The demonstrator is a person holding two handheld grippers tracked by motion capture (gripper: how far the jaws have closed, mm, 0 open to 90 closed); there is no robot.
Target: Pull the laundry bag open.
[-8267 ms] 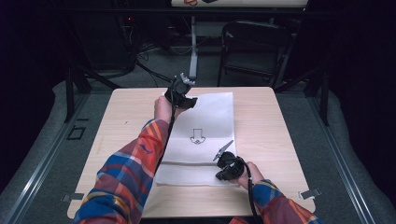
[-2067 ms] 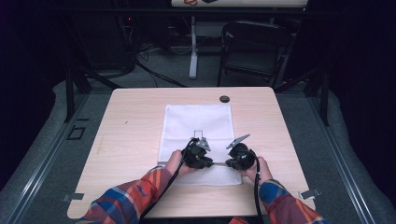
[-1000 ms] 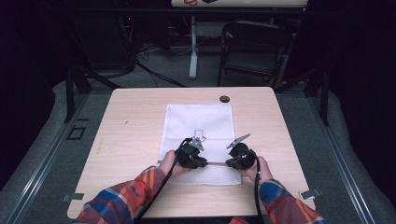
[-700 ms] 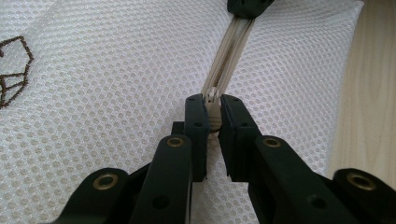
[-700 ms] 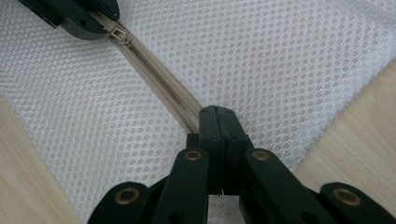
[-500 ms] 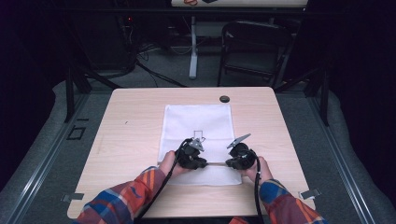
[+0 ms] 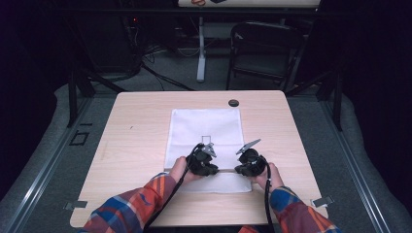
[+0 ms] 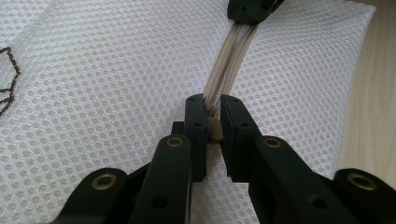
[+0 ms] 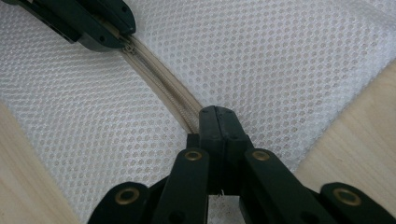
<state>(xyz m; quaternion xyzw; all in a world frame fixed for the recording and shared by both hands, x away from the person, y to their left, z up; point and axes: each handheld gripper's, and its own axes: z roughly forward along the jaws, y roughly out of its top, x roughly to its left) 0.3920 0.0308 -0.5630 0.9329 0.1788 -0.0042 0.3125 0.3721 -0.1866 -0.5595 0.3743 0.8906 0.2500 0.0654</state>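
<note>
A white mesh laundry bag point(image 7: 206, 133) lies flat in the middle of the wooden table point(image 7: 131, 145), its beige zipper point(image 8: 229, 70) running across its near end. The left gripper point(image 8: 212, 121) has its jaws nearly together, pinching the small tan zipper pull point(image 8: 215, 130), while the right gripper point(image 9: 218, 122) has its jaws fully closed, clamped on the zipper tape at the bag's near right part. Well beyond the bag, a small black disc point(image 7: 233, 102) sits near the table's far edge.

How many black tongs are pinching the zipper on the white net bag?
2: the left tongs grip the zipper pull; the right tongs clamp the zipper farther along the bag.
</note>
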